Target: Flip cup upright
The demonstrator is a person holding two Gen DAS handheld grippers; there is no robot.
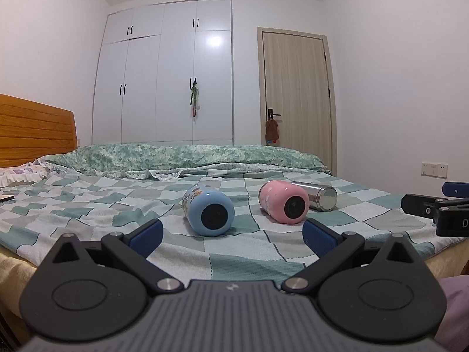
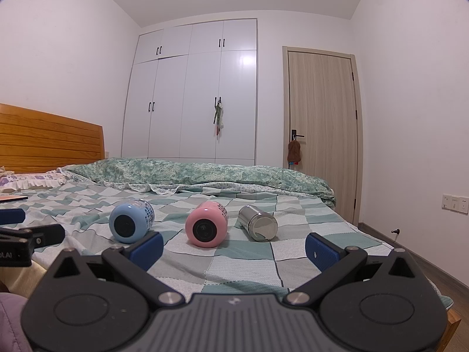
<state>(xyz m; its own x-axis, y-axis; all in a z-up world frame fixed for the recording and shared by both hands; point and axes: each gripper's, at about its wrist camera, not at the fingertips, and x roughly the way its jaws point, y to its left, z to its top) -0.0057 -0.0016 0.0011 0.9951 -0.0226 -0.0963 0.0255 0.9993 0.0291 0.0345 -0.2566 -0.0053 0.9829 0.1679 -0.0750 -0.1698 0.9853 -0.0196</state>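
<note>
Three cups lie sideways on the bed: blue cup ahead of the left gripper, pink cup ahead of the right gripper, steel cup beside it. Both grippers gape wide, holding nothing. They look hard, slick and prone to rolling, so I'd pinch mid-body.

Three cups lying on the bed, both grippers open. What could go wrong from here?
1. The blue cup, pink cup and steel cup lie on their sides on a soft, wrinkled bedspread; a nudge may roll them, and an uprighted cup may topple.
2. Pink and steel look very close; gripping one may knock the other.
</note>
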